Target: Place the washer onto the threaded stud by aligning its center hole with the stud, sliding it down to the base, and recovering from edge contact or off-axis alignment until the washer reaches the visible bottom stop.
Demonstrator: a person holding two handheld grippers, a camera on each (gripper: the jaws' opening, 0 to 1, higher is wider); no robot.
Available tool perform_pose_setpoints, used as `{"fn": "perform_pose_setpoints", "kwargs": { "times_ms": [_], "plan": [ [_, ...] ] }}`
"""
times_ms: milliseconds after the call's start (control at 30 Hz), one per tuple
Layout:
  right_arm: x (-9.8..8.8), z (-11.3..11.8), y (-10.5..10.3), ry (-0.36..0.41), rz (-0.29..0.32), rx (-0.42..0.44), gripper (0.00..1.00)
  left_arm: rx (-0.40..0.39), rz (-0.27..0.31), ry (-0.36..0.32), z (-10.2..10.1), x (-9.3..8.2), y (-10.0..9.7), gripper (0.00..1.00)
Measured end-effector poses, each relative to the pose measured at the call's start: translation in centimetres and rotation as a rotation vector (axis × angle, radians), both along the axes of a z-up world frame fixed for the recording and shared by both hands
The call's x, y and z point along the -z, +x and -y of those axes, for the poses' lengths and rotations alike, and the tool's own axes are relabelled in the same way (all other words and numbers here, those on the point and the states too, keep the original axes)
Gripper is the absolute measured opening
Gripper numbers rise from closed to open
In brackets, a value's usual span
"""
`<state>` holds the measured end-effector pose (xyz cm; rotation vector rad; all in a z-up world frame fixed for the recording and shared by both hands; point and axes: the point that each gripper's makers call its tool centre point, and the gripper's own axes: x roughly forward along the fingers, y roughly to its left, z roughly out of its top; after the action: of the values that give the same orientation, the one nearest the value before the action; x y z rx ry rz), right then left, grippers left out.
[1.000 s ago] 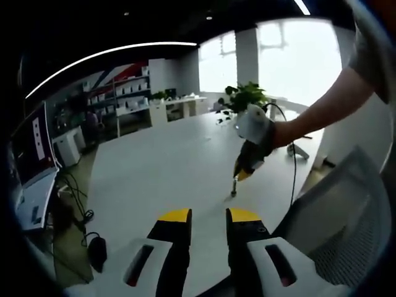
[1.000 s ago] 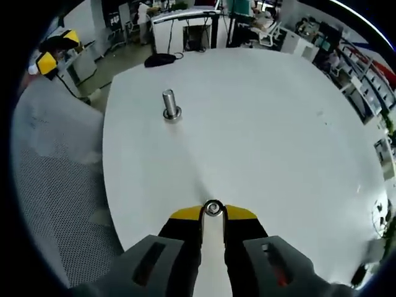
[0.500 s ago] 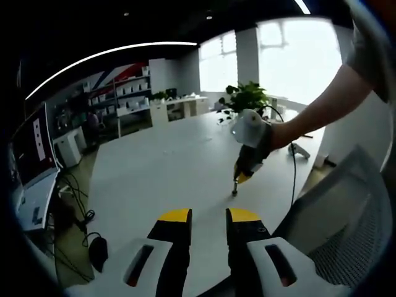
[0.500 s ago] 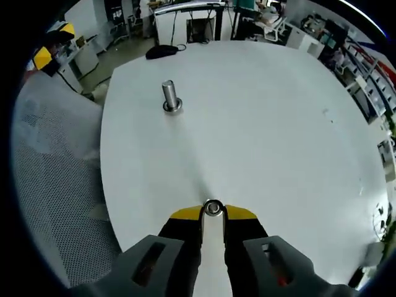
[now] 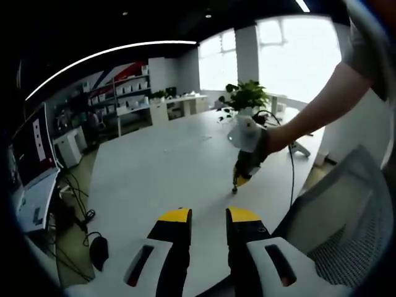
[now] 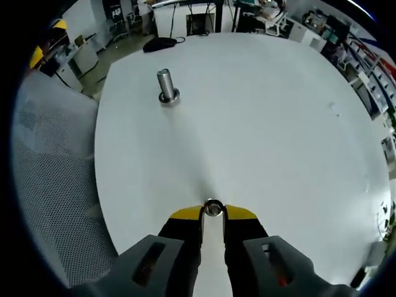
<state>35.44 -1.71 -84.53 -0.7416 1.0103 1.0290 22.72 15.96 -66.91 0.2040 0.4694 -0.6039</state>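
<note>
Pinching the washer [image 6: 213, 208] in our right tool [image 6: 213, 213], clamped at its tips; stud [image 6: 166, 85] stands bare well ahead-left. Alignment and seating remain. Left tool [image 5: 207, 215] idle, slightly apart.

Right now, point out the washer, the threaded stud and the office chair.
washer [image 6: 213, 208]: right gripper view, its ring between the jaw tips.
threaded stud [image 6: 164, 82]: right gripper view, mid-shaft.
office chair [image 6: 52, 185]: right gripper view, mesh back.

place: open-plan office — white table [image 5: 154, 167] | shelving [image 5: 127, 93] | desks [image 6: 185, 15] | potted plant [image 5: 244, 96] | mesh chair [image 5: 346, 216]
</note>
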Motion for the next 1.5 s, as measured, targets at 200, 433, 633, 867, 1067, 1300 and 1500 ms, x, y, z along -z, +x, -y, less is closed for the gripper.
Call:
{"fn": "perform_pose_setpoints", "kwargs": {
  "times_ms": [200,433,633,867,1067,1300,1500],
  "plan": [
    [1.0,0.1,0.0,-0.013,-0.013,0.005,0.14,-0.003,-0.004,0.003,0.0,0.1,0.0,0.2],
    [1.9,0.2,0.3,-0.012,-0.02,0.019,0.14,0.005,-0.011,0.025,0.1,0.4,-0.1,0.2],
    [2.1,0.1,0.4,-0.013,-0.021,0.02,0.14,0.005,-0.012,0.035,0.0,0.5,-0.1,0.2],
    [2.1,0.0,0.4,-0.009,-0.037,0.031,0.15,0.001,-0.012,0.035,0.0,0.5,-0.1,0.2],
    [1.9,0.2,0.3,0.001,-0.032,0.038,0.16,0.003,-0.012,0.044,-0.1,0.6,0.0,0.2],
    [1.4,0.6,0.1,0.02,-0.019,0.045,0.18,-0.004,-0.018,0.041,-0.2,0.6,0.0,0.2],
    [0.1,0.6,-0.4,0.047,0.008,0.041,0.18,-0.006,-0.026,0.032,-0.2,0.7,0.0,0.2]
  ]
}}
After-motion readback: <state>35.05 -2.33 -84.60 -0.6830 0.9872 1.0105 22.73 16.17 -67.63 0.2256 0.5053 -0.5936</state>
